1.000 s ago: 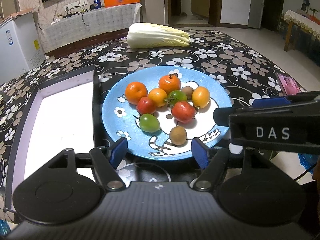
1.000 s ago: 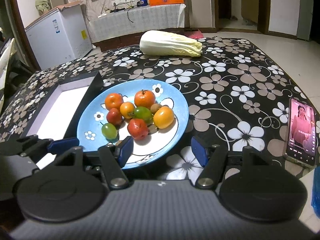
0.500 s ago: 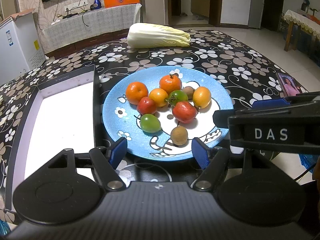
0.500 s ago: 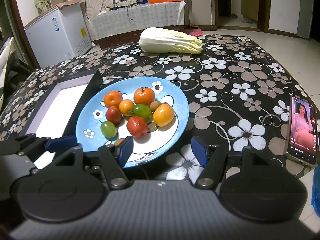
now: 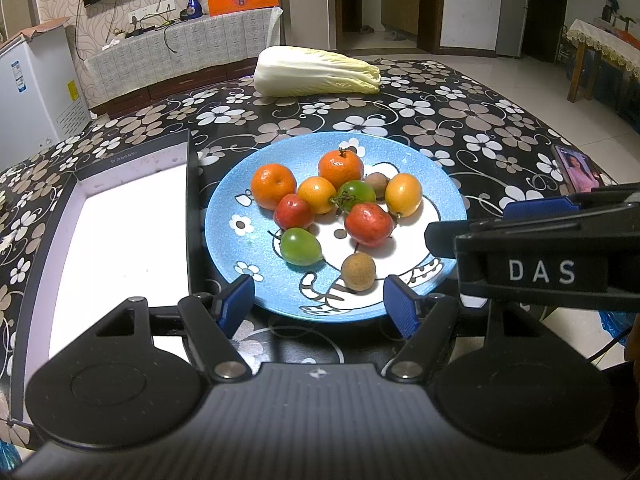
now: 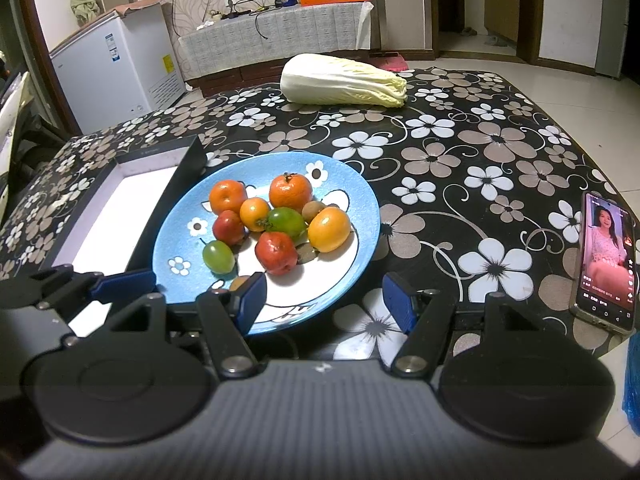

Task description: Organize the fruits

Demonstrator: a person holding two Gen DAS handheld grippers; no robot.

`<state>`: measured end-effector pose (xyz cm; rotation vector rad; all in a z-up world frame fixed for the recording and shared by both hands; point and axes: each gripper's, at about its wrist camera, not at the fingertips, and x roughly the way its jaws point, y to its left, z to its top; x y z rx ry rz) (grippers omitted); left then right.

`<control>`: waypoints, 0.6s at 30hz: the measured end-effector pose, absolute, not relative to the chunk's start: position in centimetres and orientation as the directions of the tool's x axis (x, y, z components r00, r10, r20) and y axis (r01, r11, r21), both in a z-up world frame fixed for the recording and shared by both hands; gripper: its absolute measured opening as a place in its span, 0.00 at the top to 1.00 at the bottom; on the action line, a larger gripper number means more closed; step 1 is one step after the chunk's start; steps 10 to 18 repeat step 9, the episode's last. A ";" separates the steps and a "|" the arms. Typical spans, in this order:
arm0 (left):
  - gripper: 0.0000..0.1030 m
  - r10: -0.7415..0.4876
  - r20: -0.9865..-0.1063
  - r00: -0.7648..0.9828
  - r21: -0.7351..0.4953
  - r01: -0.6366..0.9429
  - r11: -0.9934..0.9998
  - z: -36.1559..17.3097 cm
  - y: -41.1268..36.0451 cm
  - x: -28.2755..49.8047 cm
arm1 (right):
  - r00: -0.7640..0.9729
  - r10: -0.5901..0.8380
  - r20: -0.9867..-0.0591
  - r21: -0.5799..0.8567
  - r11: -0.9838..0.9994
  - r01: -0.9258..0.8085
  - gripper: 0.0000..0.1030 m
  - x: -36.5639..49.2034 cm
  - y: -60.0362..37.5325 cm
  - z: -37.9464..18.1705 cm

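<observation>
Blue plate (image 5: 240,248) — ten fruits (image 5: 368,224); one cabbage (image 5: 316,71).

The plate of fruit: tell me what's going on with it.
A person holds two grippers just short of the plate. The left gripper and right gripper both hover with jaws open, holding nothing. All the fruit, like the brown one, sits on the plate; the box beside it holds none.

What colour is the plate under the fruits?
The plate is blue with white flowers; the left wrist view shows it best.
</observation>
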<state>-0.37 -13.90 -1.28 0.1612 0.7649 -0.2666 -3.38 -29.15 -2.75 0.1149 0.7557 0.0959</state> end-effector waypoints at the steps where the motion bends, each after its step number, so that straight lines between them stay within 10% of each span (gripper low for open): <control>1: 0.27 -0.179 -0.700 0.691 0.047 0.295 0.954 -1.3 -13.9 -0.4 | 0.724 0.128 -0.678 0.139 0.989 -0.046 0.36 -3.4 -29.2 -2.8; 18: 0.27 -0.194 -0.684 0.703 0.041 0.302 0.952 -1.1 -14.0 -0.5 | 0.724 0.129 -0.678 0.140 0.989 -0.045 0.36 -3.4 -29.1 -2.8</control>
